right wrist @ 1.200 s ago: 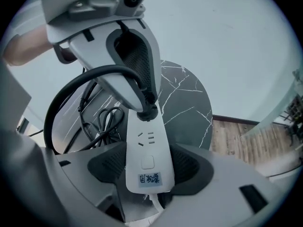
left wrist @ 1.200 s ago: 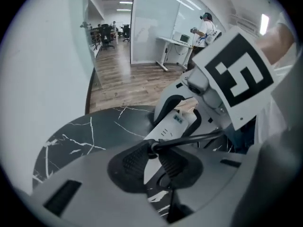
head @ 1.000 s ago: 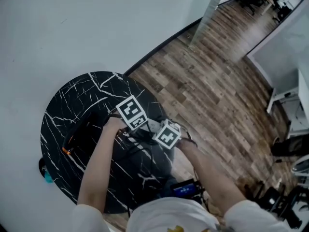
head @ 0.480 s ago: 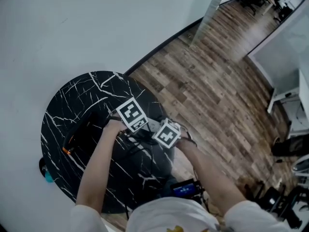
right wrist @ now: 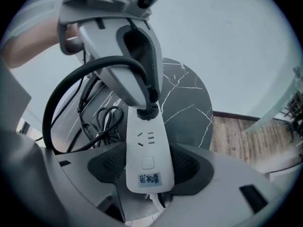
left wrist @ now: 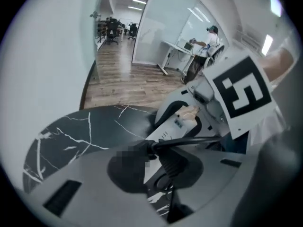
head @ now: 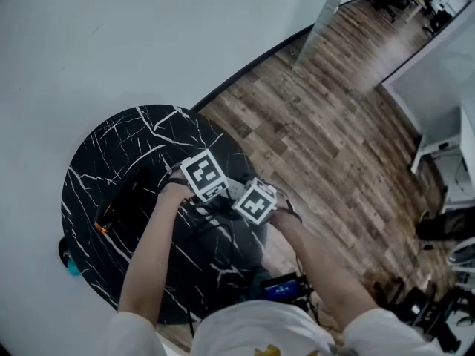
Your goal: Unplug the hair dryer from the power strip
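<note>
Left gripper (left wrist: 158,164) is clamped on the black plug (left wrist: 174,159). Its jaws have just been closing, and the plug sits right between the dark pads, touching both. The jaws are only partly open, as wide as the plug body. From the right gripper view the plug looks seated in the socket at the 12 o'clock end of the power strip (right wrist: 147,145), so it's not out yet.

Right gripper (right wrist: 147,167) is pinching the strip's 6 o'clock end, one ribbed black pad on each long side, with the jaws about as wide as the strip.

Materials and shapes:
- The strip is a long, smooth white plastic bar with rounded corners. It has a set of socket slots, a square button and a small blue label near the held end.
- The plug is chunky matte black rubber. Its thick round cord (right wrist: 71,86) arcs up and over toward 10 o'clock.
- Both gripper bodies are smooth grey plastic.
- A thinner black cable (right wrist: 102,119) lies coiled on the table at 9 o'clock of the strip.

In the head view the table (head: 111,162) is round, with a glossy black marble look and white veins. The hair dryer (head: 126,206) is dark with a bit of orange and lies at roughly 9 o'clock of the grippers. There's a wood plank floor (head: 326,124) out toward 2 o'clock.
</note>
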